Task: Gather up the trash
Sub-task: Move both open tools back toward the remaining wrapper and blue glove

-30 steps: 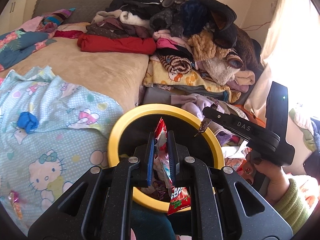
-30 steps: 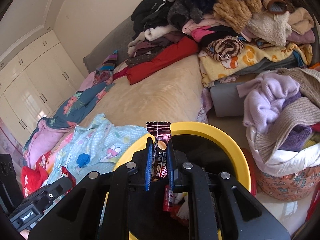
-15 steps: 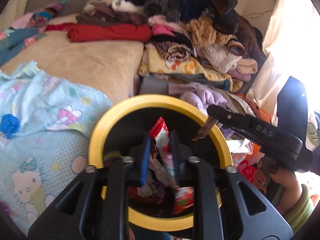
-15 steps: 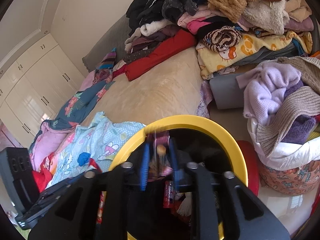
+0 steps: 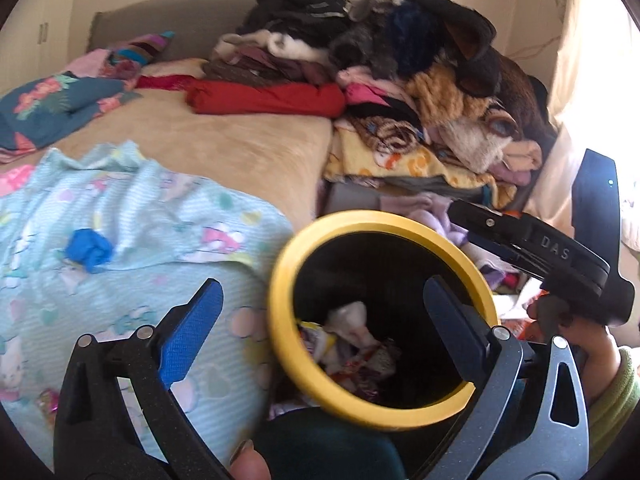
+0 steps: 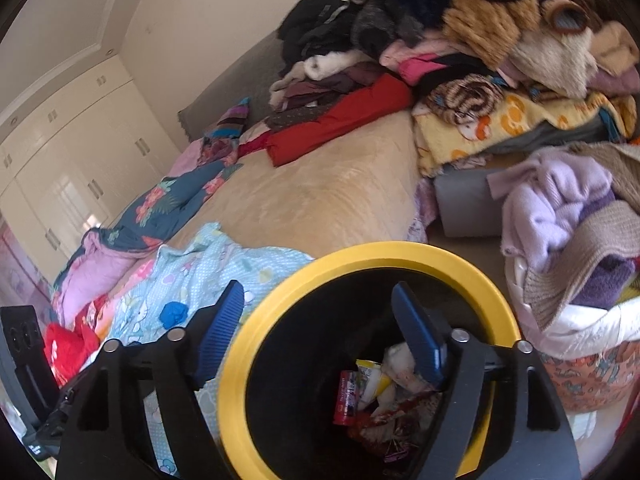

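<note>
- Left gripper [image 5: 320,308]: black frame with blue pads, at the bottom of the left wrist view. Jaws stand wide apart and hold nothing. One finger lies over the bedding at lower left, the other over the bin mouth at lower right.
- Right gripper [image 6: 318,320]: same build, at the bottom of the right wrist view. Jaws spread wide, empty. The right-hand finger sits over the bin opening; the left-hand finger is outside the rim.
- Round black bin with a yellow rim [image 5: 280,280] [image 6: 400,250]: lower centre of both views, standing beside the bed edge.
- Trash wrappers in the bin [image 5: 352,344] [image 6: 372,392]: a mixed heap at the bottom, including a red packet, a yellow-and-white packet and crumpled white pieces. None is touched by either gripper.
- Crumpled blue scrap [image 5: 88,248] [image 6: 174,314]: lies on the bedding at left, well apart from the bin.
- Light blue cartoon-print blanket [image 5: 140,208] [image 6: 224,264]: covers the near part of the bed, left of the bin.
- Beige bedspread [image 5: 224,140] [image 6: 332,192]: mid-frame, behind the blanket.
- Pile of mixed clothes [image 5: 400,80] [image 6: 460,40]: stacked at upper right, with a red folded garment [image 5: 268,98] [image 6: 344,116] at its left end.
- The right gripper's body and the hand holding it [image 5: 576,332] appear at the right edge of the left wrist view.
</note>
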